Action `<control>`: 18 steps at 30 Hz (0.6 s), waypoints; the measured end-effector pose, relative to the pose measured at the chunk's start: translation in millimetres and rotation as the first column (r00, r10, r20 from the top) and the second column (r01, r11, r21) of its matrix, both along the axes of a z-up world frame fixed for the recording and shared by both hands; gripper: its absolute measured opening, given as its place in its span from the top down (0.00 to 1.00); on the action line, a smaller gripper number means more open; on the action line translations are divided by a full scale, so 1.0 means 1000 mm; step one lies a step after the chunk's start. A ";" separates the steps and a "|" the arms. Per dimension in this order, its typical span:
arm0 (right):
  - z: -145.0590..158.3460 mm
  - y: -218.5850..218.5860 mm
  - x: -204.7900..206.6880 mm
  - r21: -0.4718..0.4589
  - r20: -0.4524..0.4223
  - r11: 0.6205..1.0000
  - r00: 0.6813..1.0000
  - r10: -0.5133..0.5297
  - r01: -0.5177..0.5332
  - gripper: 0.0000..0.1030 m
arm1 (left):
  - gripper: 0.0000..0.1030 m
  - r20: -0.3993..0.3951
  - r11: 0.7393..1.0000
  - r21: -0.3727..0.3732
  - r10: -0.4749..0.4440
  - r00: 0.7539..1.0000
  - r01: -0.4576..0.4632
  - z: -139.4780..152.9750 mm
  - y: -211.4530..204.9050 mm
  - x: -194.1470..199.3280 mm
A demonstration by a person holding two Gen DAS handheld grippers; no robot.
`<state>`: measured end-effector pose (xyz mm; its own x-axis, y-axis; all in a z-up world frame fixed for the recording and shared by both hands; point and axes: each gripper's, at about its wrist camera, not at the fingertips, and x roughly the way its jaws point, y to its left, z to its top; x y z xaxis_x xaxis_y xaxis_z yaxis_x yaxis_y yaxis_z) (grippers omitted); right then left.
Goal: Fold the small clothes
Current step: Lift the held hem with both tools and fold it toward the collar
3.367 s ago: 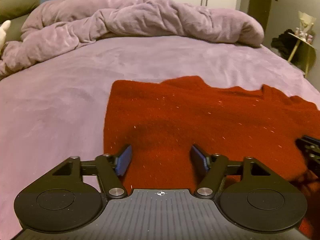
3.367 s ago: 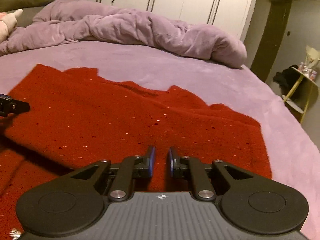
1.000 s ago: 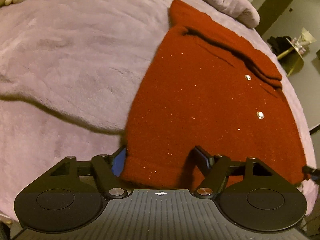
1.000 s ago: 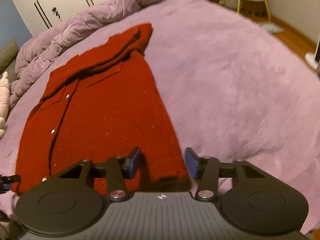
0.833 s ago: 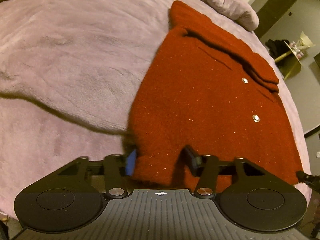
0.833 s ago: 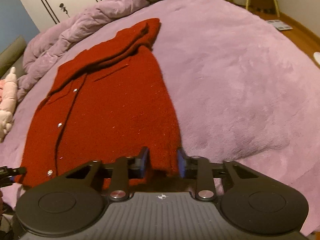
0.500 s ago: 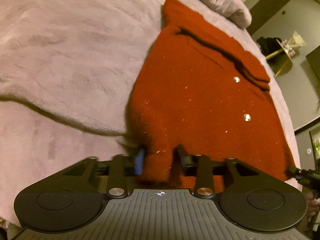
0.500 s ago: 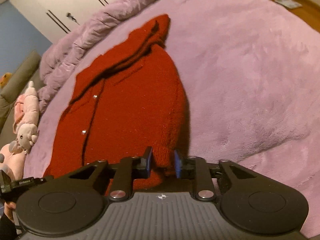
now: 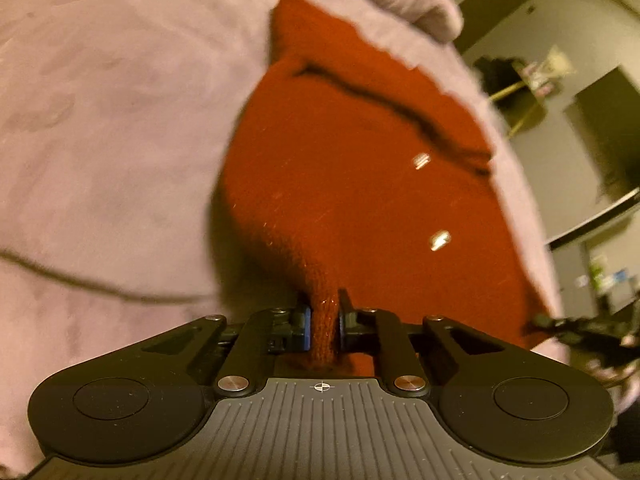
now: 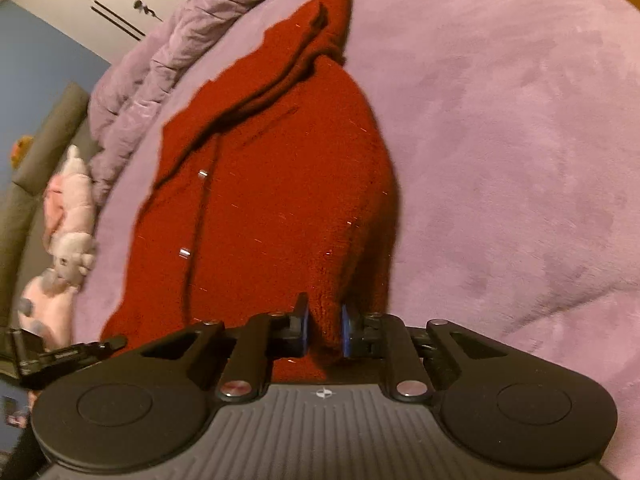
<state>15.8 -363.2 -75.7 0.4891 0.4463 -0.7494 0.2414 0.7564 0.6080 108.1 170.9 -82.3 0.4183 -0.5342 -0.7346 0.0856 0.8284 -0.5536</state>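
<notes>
A red knitted cardigan with silver buttons lies on the purple bed, its sleeves folded across the top. My left gripper is shut on its near left hem corner and lifts it off the bed. My right gripper is shut on the near right hem corner of the same cardigan, also raised. The right gripper's tip shows at the right edge of the left wrist view. The left gripper's tip shows at the left edge of the right wrist view.
The purple bed cover spreads wide around the cardigan. A crumpled purple duvet lies at the far end. Pink and grey stuffed toys sit at the bed's left edge. A side table stands beyond the bed.
Both grippers have closed on the cardigan's hem corners and lifted them off the bed. The hem now bunches up between each pair of fingers.
</notes>
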 end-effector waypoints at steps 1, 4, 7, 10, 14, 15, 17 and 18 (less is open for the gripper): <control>0.003 -0.002 0.002 0.025 0.006 1.000 1.000 -0.009 0.008 0.87 | 0.87 0.018 1.000 -0.019 0.003 1.000 -0.002 0.008 -0.002 0.005; 0.014 -0.005 0.018 0.087 0.051 0.995 0.998 -0.044 0.039 0.87 | 0.88 0.089 0.995 -0.094 0.023 0.996 -0.015 0.033 -0.007 0.025; 0.020 -0.009 0.043 0.123 0.093 0.989 0.991 -0.093 0.081 0.87 | 0.88 0.149 0.991 -0.131 0.059 0.987 -0.040 0.051 -0.012 0.052; 0.023 -0.010 0.070 0.099 0.128 0.990 0.985 -0.116 0.104 0.87 | 0.88 0.181 0.985 -0.157 0.103 0.978 -0.074 0.059 -0.018 0.077; 0.024 -0.013 0.098 0.055 0.156 0.991 0.980 -0.127 0.120 0.88 | 0.88 0.211 0.981 -0.153 0.148 0.966 -0.117 0.061 -0.019 0.104; 0.024 -0.015 0.105 0.049 0.162 0.991 0.978 -0.130 0.124 0.88 | 0.88 0.211 0.980 -0.153 0.161 0.964 -0.130 0.060 -0.018 0.110; 0.025 -0.017 0.115 0.021 0.177 0.991 0.975 -0.136 0.135 0.88 | 0.88 0.208 0.976 -0.157 0.179 0.962 -0.148 0.058 -0.015 0.120; 0.023 -0.017 0.119 0.015 0.184 0.990 0.973 -0.137 0.137 0.88 | 0.88 0.207 0.975 -0.153 0.188 0.960 -0.158 0.057 -0.014 0.125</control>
<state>134.4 -380.1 -52.3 0.6750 0.3670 -0.6400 0.2266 0.7224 0.6533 233.4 157.3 -25.5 0.6560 -0.5260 -0.5413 0.0789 0.7610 -0.6439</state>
